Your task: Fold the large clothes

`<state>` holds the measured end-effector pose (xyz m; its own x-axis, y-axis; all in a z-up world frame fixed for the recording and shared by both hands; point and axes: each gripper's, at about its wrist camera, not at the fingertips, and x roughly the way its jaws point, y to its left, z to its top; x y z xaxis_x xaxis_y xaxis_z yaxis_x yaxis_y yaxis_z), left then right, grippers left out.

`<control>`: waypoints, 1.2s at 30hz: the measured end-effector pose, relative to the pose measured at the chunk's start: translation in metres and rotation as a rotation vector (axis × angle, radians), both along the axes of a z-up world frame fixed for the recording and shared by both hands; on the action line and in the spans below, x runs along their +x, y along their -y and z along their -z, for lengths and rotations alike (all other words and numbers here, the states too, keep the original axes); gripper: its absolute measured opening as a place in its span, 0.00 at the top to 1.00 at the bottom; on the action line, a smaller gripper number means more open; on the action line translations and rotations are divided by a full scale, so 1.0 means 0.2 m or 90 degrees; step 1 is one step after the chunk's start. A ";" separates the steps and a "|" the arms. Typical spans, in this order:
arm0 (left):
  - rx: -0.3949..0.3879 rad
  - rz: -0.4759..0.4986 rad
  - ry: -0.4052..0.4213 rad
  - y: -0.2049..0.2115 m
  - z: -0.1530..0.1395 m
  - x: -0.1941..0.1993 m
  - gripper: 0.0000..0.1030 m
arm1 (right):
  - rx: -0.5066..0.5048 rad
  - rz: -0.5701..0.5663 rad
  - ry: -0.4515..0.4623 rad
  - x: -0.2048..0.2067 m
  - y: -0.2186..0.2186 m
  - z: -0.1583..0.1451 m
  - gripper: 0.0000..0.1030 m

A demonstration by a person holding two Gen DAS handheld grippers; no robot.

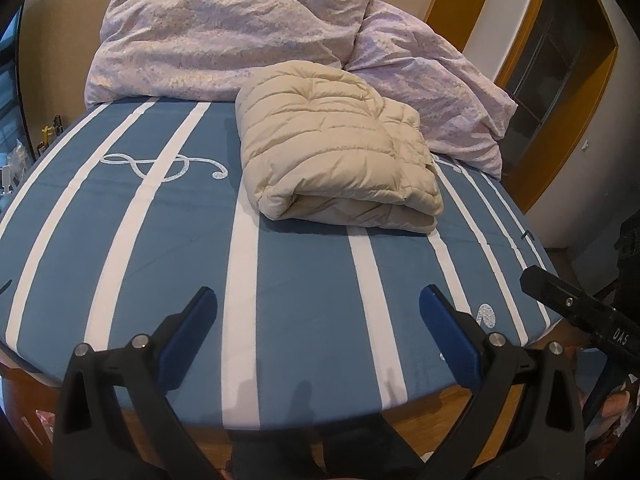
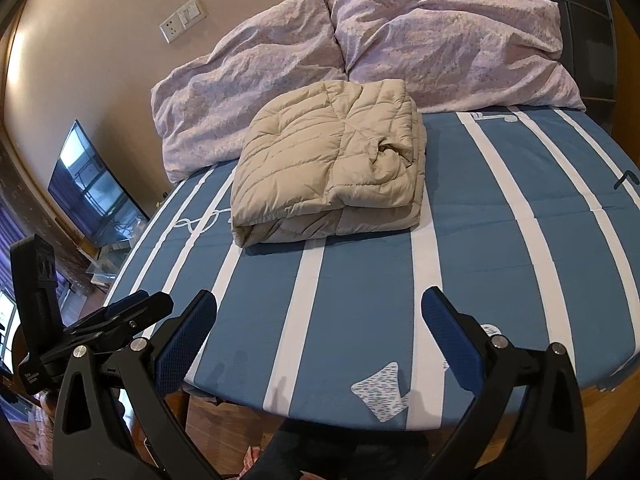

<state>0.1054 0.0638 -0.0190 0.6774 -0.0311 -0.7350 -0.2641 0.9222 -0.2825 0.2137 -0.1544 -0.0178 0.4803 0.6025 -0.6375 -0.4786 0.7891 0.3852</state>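
Left gripper [image 1: 318, 300] wide apart, right gripper [image 2: 320, 300] likewise, both empty

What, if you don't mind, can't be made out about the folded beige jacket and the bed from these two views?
- Beige jacket: its underside and inner layers are hidden by its own folds in both views.
- Bed: its head end is covered by the lilac duvet.
- Wall socket: too small for detail, right wrist view.

Beige quilted puffer jacket [image 1: 338, 144], blue bedsheet with white stripes [image 1: 304, 280], pale lilac speckled duvet [image 1: 224, 32].
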 end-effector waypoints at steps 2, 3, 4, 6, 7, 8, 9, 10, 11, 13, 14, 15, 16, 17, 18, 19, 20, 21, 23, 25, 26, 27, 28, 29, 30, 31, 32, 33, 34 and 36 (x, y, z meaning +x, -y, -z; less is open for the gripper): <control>-0.001 0.000 -0.001 0.00 0.00 0.00 0.02 | 0.000 0.000 0.000 0.00 0.00 0.00 0.01; 0.000 0.000 -0.001 0.00 0.00 0.00 0.02 | 0.000 -0.001 0.000 0.00 0.00 0.00 0.01; -0.001 0.001 0.000 0.00 0.00 0.00 0.02 | 0.000 -0.001 0.000 0.00 0.00 0.00 0.01; -0.002 0.002 0.002 0.00 0.00 0.00 0.02 | 0.000 -0.001 0.000 0.00 0.00 0.00 0.01; -0.002 0.004 0.001 0.00 0.00 0.00 0.02 | 0.000 -0.001 0.000 0.00 0.00 0.00 0.01; -0.001 0.005 0.001 0.01 0.00 0.00 0.02 | 0.000 -0.001 0.000 0.00 0.00 0.00 0.01; -0.001 0.006 0.002 0.01 0.01 0.00 0.02 | 0.000 -0.001 0.000 0.00 0.00 0.00 0.01; 0.001 0.007 0.002 0.01 0.01 0.01 0.02 | -0.001 -0.001 0.001 0.00 0.00 0.00 0.01; 0.001 0.007 0.002 0.02 0.01 0.01 0.02 | -0.002 -0.002 0.001 0.00 0.00 0.00 0.01; 0.002 0.008 0.004 0.02 0.00 0.01 0.02 | -0.001 -0.002 0.001 0.00 0.00 0.00 0.01; 0.002 0.008 0.004 0.02 0.00 0.01 0.02 | -0.001 -0.001 0.001 0.00 0.00 0.00 0.01; 0.001 0.008 0.005 0.02 0.00 0.01 0.02 | -0.001 -0.001 0.001 0.00 0.00 0.00 0.01; 0.002 0.007 0.004 0.02 0.00 0.01 0.02 | -0.001 0.000 0.001 0.00 0.00 0.00 0.01; 0.003 0.006 0.003 0.02 0.00 0.01 0.02 | -0.001 -0.001 0.000 0.00 0.00 0.00 0.01; 0.003 0.006 0.002 0.02 0.00 0.01 0.02 | 0.000 -0.001 -0.001 0.00 0.00 0.00 0.01; 0.002 0.007 0.002 0.02 0.00 0.01 0.02 | 0.000 -0.001 -0.001 -0.01 -0.01 0.00 0.01; 0.003 0.005 0.000 0.02 0.00 0.01 0.02 | 0.000 -0.002 -0.001 -0.01 -0.01 0.00 0.01; 0.003 0.004 -0.001 0.01 0.00 0.01 0.02 | -0.001 -0.002 -0.001 -0.01 -0.01 0.00 0.01; 0.005 0.001 -0.005 0.01 0.00 0.01 0.02 | 0.000 -0.002 -0.001 -0.01 -0.01 0.00 0.01; 0.008 0.000 -0.008 0.01 0.00 0.02 0.02 | 0.000 -0.001 0.002 -0.01 -0.01 0.00 0.01; 0.010 0.000 -0.009 0.01 0.00 0.02 0.02 | -0.003 -0.001 0.005 -0.01 -0.02 0.00 0.01; 0.011 0.000 -0.009 0.01 0.01 0.02 0.02 | -0.006 -0.002 0.008 -0.02 -0.02 0.00 0.01; 0.010 0.000 -0.009 0.01 0.01 0.02 0.02 | -0.008 -0.004 0.011 -0.02 -0.03 0.00 0.01; 0.009 0.000 -0.009 0.01 0.01 0.02 0.02 | -0.010 -0.005 0.013 -0.02 -0.03 0.00 0.01; 0.009 0.000 -0.008 0.01 0.01 0.02 0.02 | -0.011 -0.007 0.015 -0.02 -0.03 0.00 0.01; 0.010 -0.001 -0.009 0.01 0.01 0.02 0.02 | -0.012 -0.008 0.015 -0.02 -0.04 0.00 0.01; 0.010 -0.001 -0.010 0.01 0.01 0.02 0.02 | -0.011 -0.009 0.014 -0.02 -0.04 0.00 0.01; 0.010 -0.001 -0.010 0.01 0.01 0.02 0.02 | -0.011 -0.010 0.013 -0.02 -0.04 0.00 0.01; 0.010 -0.001 -0.009 0.01 0.01 0.02 0.02 | -0.011 -0.010 0.012 -0.02 -0.04 0.00 0.01; 0.010 -0.001 -0.009 0.01 0.01 0.02 0.02 | -0.009 -0.009 0.010 -0.01 -0.04 0.00 0.01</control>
